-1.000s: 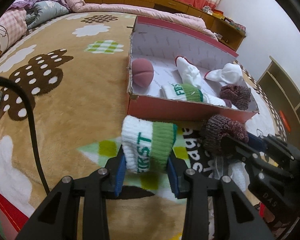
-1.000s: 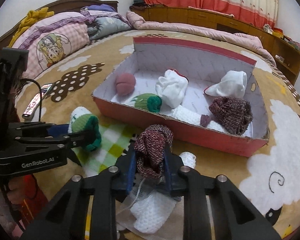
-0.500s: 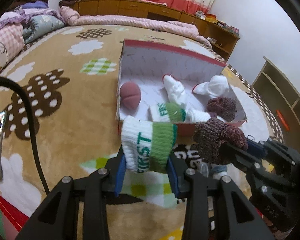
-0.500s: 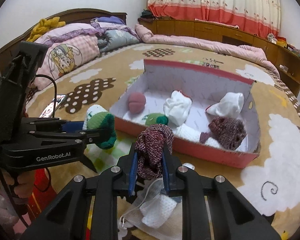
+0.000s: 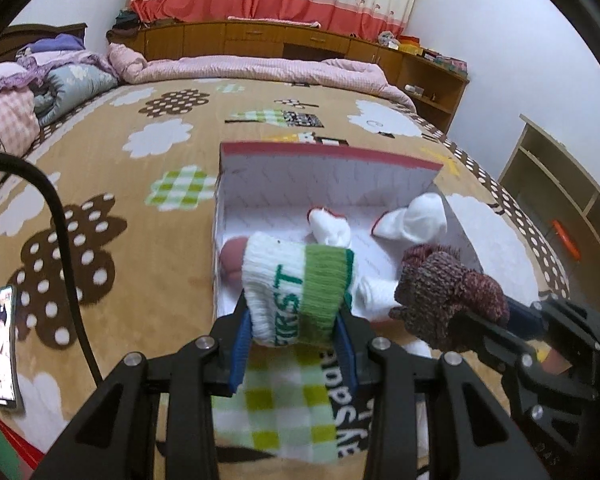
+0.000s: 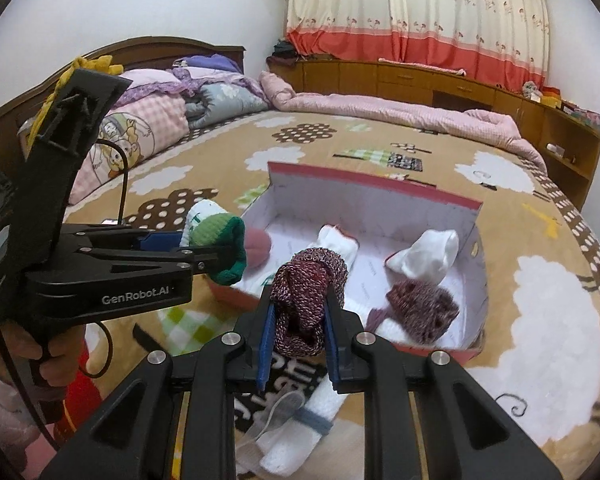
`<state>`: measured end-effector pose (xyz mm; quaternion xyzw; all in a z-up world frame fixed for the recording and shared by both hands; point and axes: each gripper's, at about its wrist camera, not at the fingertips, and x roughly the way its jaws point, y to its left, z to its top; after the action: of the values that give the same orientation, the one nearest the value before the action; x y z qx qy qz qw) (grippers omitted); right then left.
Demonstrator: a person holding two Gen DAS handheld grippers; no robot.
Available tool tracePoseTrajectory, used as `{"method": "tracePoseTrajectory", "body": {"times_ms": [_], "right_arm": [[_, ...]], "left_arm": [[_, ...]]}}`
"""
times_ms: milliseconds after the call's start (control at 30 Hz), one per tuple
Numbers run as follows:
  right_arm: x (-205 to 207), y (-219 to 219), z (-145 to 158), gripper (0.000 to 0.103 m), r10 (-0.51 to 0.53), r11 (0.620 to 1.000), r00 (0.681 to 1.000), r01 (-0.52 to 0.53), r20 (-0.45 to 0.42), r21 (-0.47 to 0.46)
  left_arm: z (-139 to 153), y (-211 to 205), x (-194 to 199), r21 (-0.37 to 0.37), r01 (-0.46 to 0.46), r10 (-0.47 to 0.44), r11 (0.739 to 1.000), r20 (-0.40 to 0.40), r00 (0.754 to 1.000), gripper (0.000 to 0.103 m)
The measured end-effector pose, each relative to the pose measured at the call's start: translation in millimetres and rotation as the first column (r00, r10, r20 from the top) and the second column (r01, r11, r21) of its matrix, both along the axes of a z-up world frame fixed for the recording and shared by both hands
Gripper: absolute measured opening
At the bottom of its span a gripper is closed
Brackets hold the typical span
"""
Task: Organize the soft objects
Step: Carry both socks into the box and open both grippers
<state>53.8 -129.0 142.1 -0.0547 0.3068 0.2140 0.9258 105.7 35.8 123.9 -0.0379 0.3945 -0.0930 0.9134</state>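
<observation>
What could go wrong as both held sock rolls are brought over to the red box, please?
1. The left tool and right tool are close together, so they could collide above the box.
2. The maroon sock roll is pinched only at its lower part and could slip out short of the box.
3. The green-and-white sock roll may land on the pink ball, which it partly hides.

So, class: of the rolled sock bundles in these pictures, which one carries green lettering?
The white-and-green sock roll clamped in the left hand-held gripper. It reads "FIRST" beside a green band; the maroon knit roll in the right hand-held gripper is unlettered.
</observation>
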Motion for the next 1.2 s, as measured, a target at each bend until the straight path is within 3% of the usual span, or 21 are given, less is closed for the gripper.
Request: {"method": "tracePoseTrajectory", "body": {"times_ms": [333,833,1200], "right_arm": [[27.5,-9.7,-1.5,0.022,-0.047,0.999,0.999,0.047,0.007,0.004],[57.9,-11.6,-28.0,0.022,-0.068,0.998,0.997,0.068,-0.031,-0.017],[63.8,-12.8,-40.6,0.023,-0.066,0.998,0.997,0.065,-0.049,-0.024]], "left_arm": [[-1.5,-6.4,35.1,-0.008,-0.008,0.008,1.0,0.003,1.0,0.038],[-37.3,-13.4,80.1,0.01,-0.018,0.018,1.0,-0.049,0.999,0.039],[-50.1,-18.7,89.6,0.017,-0.011,0.012,1.0,-0.062,0.998,0.04]]}}
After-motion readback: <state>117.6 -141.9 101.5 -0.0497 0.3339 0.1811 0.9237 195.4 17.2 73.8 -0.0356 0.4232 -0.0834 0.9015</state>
